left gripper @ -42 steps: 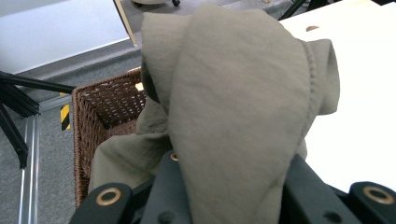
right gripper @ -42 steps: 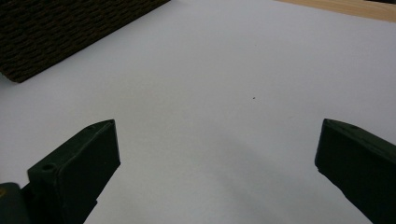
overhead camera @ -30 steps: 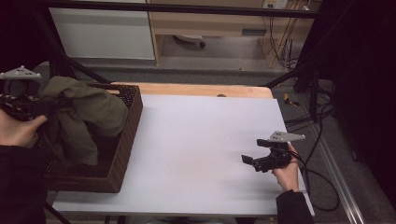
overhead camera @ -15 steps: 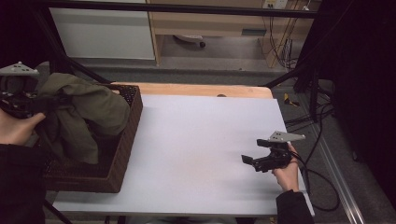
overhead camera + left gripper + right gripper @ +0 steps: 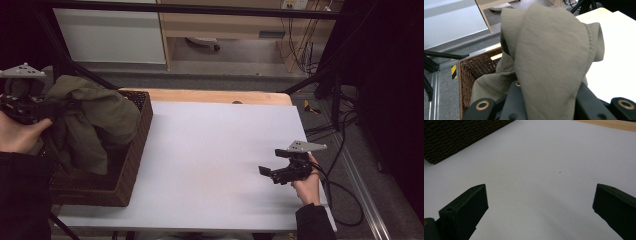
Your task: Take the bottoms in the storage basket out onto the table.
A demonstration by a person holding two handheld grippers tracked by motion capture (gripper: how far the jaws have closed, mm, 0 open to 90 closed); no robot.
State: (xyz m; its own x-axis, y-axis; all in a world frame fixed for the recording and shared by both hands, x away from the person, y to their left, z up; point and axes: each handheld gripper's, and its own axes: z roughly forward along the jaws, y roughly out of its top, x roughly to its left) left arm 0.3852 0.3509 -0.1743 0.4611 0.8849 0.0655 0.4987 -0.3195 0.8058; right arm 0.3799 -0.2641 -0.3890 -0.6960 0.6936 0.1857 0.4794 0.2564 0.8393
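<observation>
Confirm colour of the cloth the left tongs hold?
Olive green, plain with no pattern. The cloth shows best in the left gripper view, draped over the woven basket.

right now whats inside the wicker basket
The olive garment, gripped by the left gripper, hangs down into the wicker basket. It covers the basket's floor, so anything underneath cannot be seen.

Black hand-held gripper [image 5: 272, 174] with grey triangular plate, trailing cable, dark sleeve [image 5: 314, 222].

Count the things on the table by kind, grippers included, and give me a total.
Grippers: 2, left and right
Garment: 1, olive, clamped by the left gripper above the basket
Basket: 1, brown wicker
Total: 4
</observation>
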